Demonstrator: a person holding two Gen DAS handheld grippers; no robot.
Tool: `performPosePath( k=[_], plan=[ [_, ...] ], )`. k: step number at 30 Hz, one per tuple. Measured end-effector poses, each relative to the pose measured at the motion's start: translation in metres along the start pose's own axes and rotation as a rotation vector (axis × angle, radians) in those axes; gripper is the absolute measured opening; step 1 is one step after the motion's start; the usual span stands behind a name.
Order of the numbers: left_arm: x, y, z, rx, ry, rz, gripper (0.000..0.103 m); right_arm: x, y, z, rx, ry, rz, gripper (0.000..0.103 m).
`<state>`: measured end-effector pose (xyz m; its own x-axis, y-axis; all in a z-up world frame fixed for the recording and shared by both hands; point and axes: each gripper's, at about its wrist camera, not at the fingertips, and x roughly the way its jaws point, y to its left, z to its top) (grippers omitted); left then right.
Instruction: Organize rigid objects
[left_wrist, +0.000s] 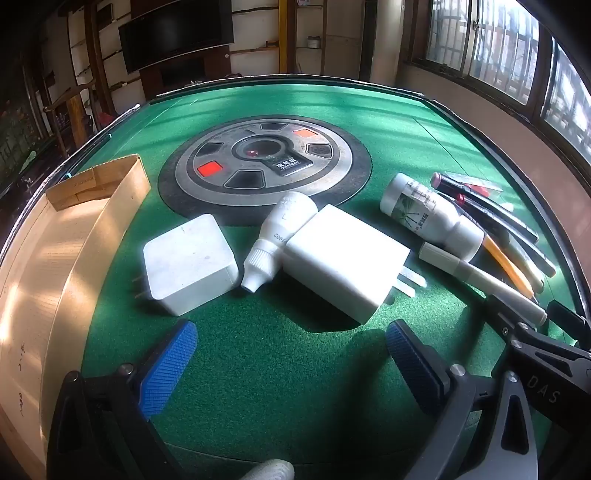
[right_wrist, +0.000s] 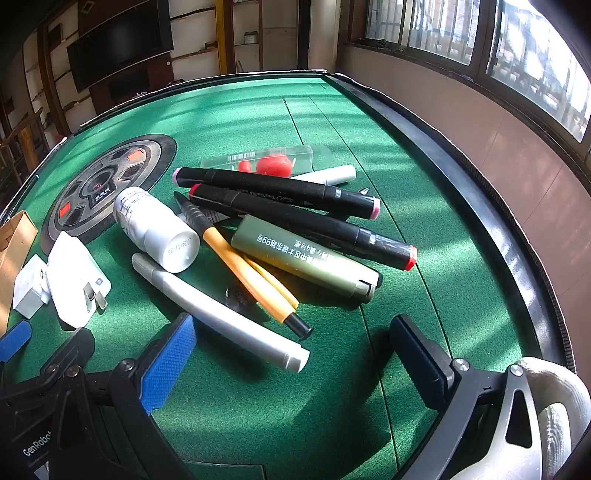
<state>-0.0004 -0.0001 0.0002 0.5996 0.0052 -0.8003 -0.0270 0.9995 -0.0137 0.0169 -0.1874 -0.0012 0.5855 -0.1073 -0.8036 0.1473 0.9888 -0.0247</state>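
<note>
By a barred window, the green felt table (left_wrist: 369, 122) holds scattered items; both grippers gape wide, empty.

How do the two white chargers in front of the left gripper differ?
The cube charger is squarish with dark metal prongs pointing left toward the cardboard box; the flat charger is longer, its pale prongs pointing right. A dropper bottle leans against the flat charger and stands clear of the cube charger. Both are white, lying on green felt.
</note>
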Motion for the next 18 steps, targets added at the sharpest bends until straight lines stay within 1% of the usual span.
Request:
performPosePath(
  k=[2,18],
  plan=[
    [0.0005,0.0001,0.0004,0.0,0.014,-0.002,0.102,0.0,-0.0001,0.0,0.0,-0.001,0.0,0.103],
    [-0.0018,0.0004,-0.0006,-0.006,0.012,0.001,0.102,0.0001,0.0,0.0,0.0,0.0,0.0,0.103]
  ],
)
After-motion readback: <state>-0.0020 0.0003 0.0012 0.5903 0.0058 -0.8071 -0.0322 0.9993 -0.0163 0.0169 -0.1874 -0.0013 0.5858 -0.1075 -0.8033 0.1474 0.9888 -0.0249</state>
